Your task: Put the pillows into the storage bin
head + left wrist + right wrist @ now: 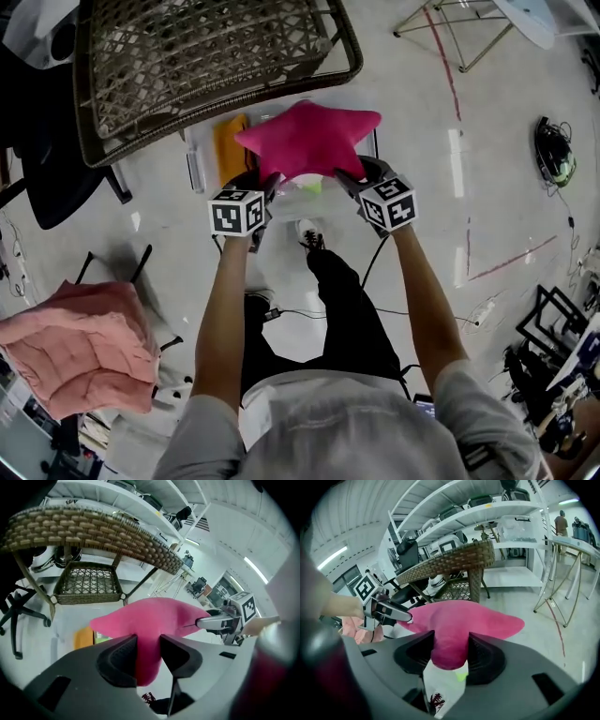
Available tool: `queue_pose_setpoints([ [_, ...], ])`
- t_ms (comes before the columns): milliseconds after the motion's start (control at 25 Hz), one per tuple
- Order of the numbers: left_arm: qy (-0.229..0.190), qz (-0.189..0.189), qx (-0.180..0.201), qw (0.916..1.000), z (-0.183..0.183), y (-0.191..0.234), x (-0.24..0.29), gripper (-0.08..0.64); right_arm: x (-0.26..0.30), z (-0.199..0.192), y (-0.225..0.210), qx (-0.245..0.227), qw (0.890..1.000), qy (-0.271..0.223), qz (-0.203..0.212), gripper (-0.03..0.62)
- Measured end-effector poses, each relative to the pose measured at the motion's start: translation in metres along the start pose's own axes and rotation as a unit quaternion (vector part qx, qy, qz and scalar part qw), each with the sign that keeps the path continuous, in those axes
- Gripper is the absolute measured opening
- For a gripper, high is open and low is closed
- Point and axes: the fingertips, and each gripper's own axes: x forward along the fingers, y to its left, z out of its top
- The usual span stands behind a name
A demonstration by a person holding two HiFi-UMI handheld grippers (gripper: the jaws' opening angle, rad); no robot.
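Slanting down, left hand-held gripper and right hand-held gripper clamp pillow.

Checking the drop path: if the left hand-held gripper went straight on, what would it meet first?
The pink pillow that the left hand-held gripper holds; past it, probably the bin, depth unclear.

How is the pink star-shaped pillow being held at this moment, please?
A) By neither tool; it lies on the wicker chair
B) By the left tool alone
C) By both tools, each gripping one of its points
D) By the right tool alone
C: the left tool and the right tool each have their jaws pressed on a point of the pink star pillow, which spans the gap between them.
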Motion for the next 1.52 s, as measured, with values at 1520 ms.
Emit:
queue_pose_setpoints([
  [1520,-0.078,0.085,-0.073,0.9906,0.002,0.006,-0.107,0.230,-0.019,0.070,0.057,-0.124,0.991,0.041,0.013,0.316],
])
